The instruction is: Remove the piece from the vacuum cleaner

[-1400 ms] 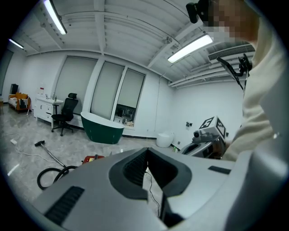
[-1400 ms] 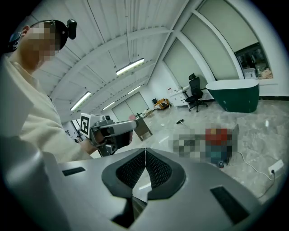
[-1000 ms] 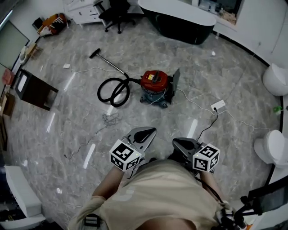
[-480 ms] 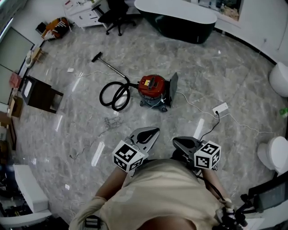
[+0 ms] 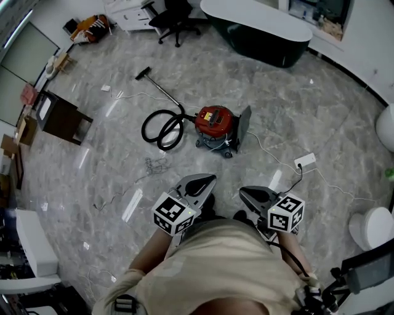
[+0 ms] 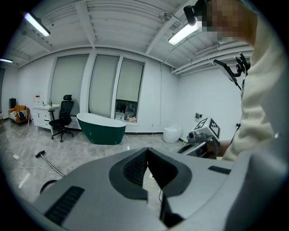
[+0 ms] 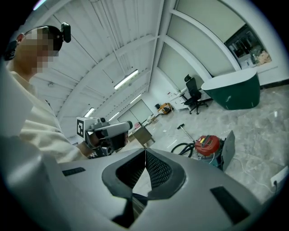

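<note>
A red vacuum cleaner (image 5: pixel 215 121) stands on the grey marble floor, with a dark flat panel (image 5: pixel 242 127) upright at its right side. Its black hose (image 5: pixel 161 128) coils to the left and runs to a wand with a floor nozzle (image 5: pixel 143 73). The vacuum cleaner (image 7: pixel 208 145) also shows far off in the right gripper view. Both grippers hang in front of the person's body, well short of the machine. My left gripper (image 5: pixel 203 179) has its jaws together and holds nothing. My right gripper (image 5: pixel 247 192) is also shut and empty.
A white power strip (image 5: pixel 305 161) with its cord lies right of the vacuum. A dark green bathtub (image 5: pixel 265 26) stands at the back, an office chair (image 5: pixel 176 15) beside it. A brown side table (image 5: pixel 59 117) is at the left, a toilet (image 5: pixel 371 229) at the right.
The whole view has shifted: the vacuum cleaner sits slightly nearer and more to the right in the head view. Both grippers stay shut in front of the body.
</note>
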Motion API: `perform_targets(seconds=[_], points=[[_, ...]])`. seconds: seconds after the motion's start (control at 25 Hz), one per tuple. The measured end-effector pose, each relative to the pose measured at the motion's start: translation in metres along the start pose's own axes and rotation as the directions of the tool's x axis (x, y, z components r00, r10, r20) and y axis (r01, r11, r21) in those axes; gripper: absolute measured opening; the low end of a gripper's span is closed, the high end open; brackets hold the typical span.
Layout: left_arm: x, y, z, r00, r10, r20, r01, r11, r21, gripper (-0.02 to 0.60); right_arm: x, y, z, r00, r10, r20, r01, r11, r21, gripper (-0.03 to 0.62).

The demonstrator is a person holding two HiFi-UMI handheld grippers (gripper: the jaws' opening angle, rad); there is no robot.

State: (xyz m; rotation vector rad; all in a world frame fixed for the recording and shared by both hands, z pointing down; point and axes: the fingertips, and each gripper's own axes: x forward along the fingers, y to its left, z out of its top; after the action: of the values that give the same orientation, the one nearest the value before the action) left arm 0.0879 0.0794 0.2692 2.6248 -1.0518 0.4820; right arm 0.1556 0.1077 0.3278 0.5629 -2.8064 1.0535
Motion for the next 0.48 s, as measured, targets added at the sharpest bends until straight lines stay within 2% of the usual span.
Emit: perform_targets(seconds=[0.08,0.16,0.28,0.48], points=[[-0.001,0.007,0.002,1.000,-0.010,0.013,0.010,1.000,0.002,0.005,-0.003,-0.011,0.010,0.996,-0.079,0.034,0.080,0.996,-0.027,0.003],[-0.001,0.016,0.002,1.000,-0.025,0.018,0.025,1.000,0.000,0.005,-0.008,-0.022,0.023,0.987,-0.137,0.082,0.137,0.991,-0.001,0.003],[-0.002,0.034,0.002,0.999,-0.047,0.023,0.047,0.999,-0.005,0.003,-0.006,-0.026,0.036,0.983,-0.148,0.108,0.143,0.988,0.056,0.003],[-0.012,0.074,0.014,0.995,-0.071,0.065,0.072,0.997,-0.005,0.005,0.036,-0.010,0.041,0.985,-0.154,0.071,0.150,0.987,0.063,0.003]])
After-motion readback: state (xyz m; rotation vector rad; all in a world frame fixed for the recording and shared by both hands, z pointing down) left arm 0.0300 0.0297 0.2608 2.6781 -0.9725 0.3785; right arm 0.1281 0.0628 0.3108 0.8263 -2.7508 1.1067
